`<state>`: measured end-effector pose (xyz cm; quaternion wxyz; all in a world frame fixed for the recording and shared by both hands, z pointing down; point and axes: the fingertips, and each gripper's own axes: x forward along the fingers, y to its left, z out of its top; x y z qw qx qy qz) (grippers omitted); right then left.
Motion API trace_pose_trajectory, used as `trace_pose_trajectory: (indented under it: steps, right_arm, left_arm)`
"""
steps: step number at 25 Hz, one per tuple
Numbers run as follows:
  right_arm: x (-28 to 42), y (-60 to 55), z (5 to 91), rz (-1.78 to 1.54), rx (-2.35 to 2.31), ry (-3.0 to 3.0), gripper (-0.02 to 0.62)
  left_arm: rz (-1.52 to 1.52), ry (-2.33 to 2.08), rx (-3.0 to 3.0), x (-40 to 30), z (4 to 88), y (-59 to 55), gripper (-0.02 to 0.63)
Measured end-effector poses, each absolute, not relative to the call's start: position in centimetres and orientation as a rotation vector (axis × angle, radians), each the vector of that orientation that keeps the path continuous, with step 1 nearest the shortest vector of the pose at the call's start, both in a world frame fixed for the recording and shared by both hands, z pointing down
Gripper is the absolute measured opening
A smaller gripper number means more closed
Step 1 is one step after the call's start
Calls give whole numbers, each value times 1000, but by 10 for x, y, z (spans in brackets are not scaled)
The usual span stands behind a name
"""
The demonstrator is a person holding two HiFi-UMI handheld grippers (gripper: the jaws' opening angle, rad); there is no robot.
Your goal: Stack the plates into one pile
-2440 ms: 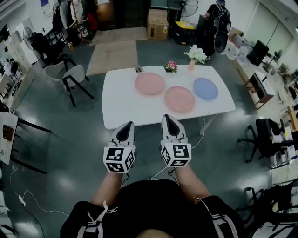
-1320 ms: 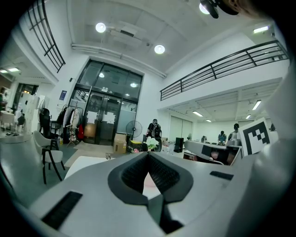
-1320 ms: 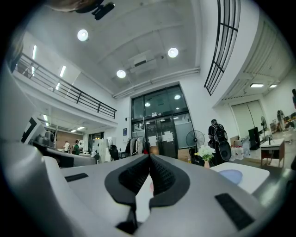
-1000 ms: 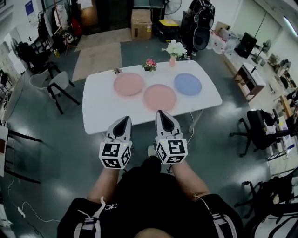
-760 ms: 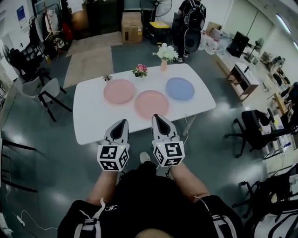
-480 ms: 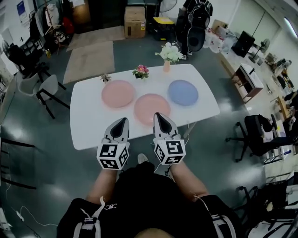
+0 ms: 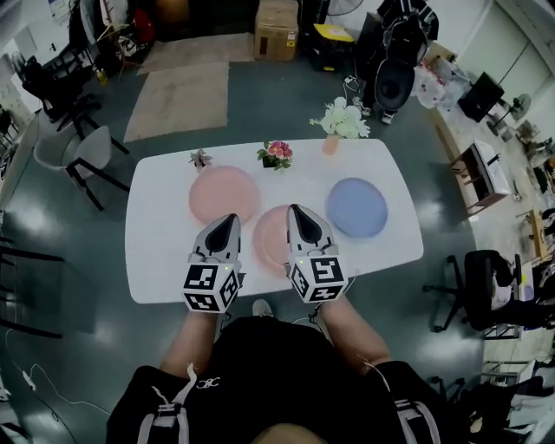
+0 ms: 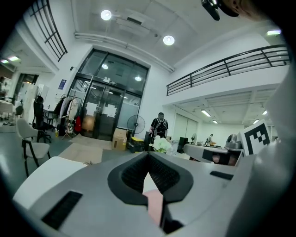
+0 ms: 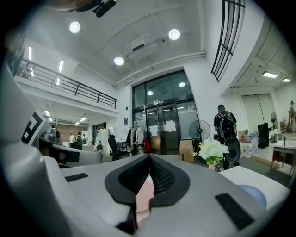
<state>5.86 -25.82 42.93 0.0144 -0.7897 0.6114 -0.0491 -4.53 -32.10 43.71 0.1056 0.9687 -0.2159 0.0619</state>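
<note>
With the left pink plate [image 7: 224,194], middle pink plate [image 7: 270,236] and blue plate [image 7: 356,207] lying apart on the white table [image 7: 158,253], the left gripper [image 7: 227,220] and right gripper [image 7: 299,212] hang closed and empty over its near side, so stacking looks unstarted and next needs jaws opened onto a rim.

The person has walked up to the table [image 7: 165,260]. Earlier both grippers hung over the floor, with the table's near edge well apart at 12 o'clock; now they reach over that edge. The left gripper [image 7: 229,220] has brought its tip to the 6 o'clock rim of the left pink plate [image 7: 224,192]. The right gripper [image 7: 299,212] now covers the 3 o'clock side of the middle pink plate [image 7: 271,238]. The blue plate [image 7: 356,206], once at 1 o'clock from the right gripper, now lies at its 3 o'clock. The cardboard box [image 7: 277,16] has slid to the head view's top edge.
</note>
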Motion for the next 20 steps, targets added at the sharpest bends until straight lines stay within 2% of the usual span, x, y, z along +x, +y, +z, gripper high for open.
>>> trace_pose_trajectory:
  steps: [4,10,19,20]
  right_arm:
    - [89,-302,431,-157,-2423,1968,17]
    - [105,-340,432,-182,-2326,2061,17]
    - [77,-356,423,-134,-2042,2413,17]
    - [70,-358,425,-124,-1997,2479,50]
  left_arm:
    - [177,-704,2842,-21,437,-362,12]
    - [199,-864,2793,-22,438,-387,12]
    - [200,-1187,2679,-47,433,-360,12]
    - [197,-1220,2668,-51,432,-356,12]
